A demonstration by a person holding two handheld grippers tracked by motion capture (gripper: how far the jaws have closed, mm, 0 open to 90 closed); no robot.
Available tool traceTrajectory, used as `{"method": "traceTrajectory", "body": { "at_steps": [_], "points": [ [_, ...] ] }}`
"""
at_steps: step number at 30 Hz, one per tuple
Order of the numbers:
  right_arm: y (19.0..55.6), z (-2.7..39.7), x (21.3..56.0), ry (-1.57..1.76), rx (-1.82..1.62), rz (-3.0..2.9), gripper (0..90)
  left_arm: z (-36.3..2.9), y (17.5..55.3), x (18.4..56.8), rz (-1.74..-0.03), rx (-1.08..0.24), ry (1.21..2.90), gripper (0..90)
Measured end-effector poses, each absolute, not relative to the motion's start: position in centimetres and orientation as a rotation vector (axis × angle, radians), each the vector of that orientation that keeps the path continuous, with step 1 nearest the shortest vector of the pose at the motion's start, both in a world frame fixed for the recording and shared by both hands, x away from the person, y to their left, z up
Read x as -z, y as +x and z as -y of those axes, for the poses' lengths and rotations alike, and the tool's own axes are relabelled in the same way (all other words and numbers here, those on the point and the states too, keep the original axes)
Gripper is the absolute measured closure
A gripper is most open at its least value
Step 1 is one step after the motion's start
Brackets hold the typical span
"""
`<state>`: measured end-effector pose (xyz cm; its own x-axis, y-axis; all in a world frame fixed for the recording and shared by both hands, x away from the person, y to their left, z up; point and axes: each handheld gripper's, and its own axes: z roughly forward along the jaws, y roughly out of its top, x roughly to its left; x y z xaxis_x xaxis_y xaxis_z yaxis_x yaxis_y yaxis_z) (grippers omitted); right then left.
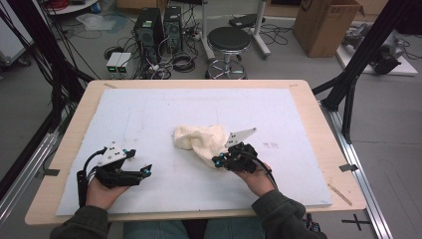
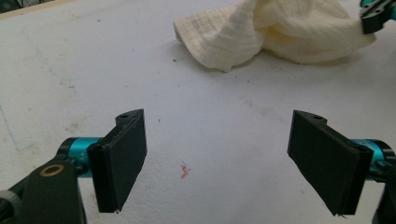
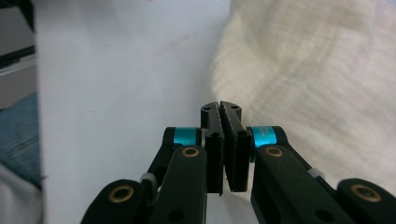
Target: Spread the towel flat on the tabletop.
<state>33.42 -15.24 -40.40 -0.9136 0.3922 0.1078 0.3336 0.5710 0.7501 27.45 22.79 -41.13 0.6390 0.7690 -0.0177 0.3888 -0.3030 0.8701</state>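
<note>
We are pressing the right gripper (image 1: 217,160) shut at the near edge of the cream cloth (image 1: 199,139); whether cloth is pinched, we cannot tell. The left gripper (image 1: 148,171) is resting spread wide on the white mat (image 1: 149,114), well apart from the cloth.

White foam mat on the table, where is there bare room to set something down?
The white foam mat is bare across its far half, its left side and its right edge. It is crowded mid-mat, where the crumpled cream cloth meets the right gripper.
</note>
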Motion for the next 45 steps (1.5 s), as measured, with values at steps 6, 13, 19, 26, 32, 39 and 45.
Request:
{"method": "traceTrajectory", "body": {
  "at_steps": [6, 13, 19, 26, 32, 39, 45],
  "points": [
    [30.6, 14.8, 39.7, 0.555, -1.331, -2.732, 88.1, -22.7, 27.4, 41.1, -0.905, -0.509, 1.923, 20.2],
    [30.4, 14.8, 40.8, 0.552, -1.293, -2.778, 74.0, -22.6, 27.4, 41.1, -0.900, -0.511, 1.918, 20.2],
    [32.0, 14.9, 40.8, 0.616, -1.341, -2.716, 53.0, -22.5, 27.5, 41.1, -0.896, -0.506, 1.918, 20.2],
    [31.9, 10.0, 42.0, 0.475, -1.239, -2.778, 47.6, -22.6, 27.5, 41.1, -0.899, -0.507, 1.917, 20.2],
    [32.6, 8.0, 43.2, 0.439, -1.058, -2.789, 75.7, -22.6, 27.5, 41.1, -0.892, -0.502, 1.916, 20.2],
    [33.6, 10.5, 41.6, 0.550, -1.218, -2.722, 86.0, -22.4, 27.6, 41.1, -0.884, -0.499, 1.917, 20.2],
    [35.3, 14.4, 40.1, 0.719, -1.232, -2.611, 86.1, -21.7, 27.8, 40.9, -0.865, -0.493, 1.903, 20.8]
  ]
}}
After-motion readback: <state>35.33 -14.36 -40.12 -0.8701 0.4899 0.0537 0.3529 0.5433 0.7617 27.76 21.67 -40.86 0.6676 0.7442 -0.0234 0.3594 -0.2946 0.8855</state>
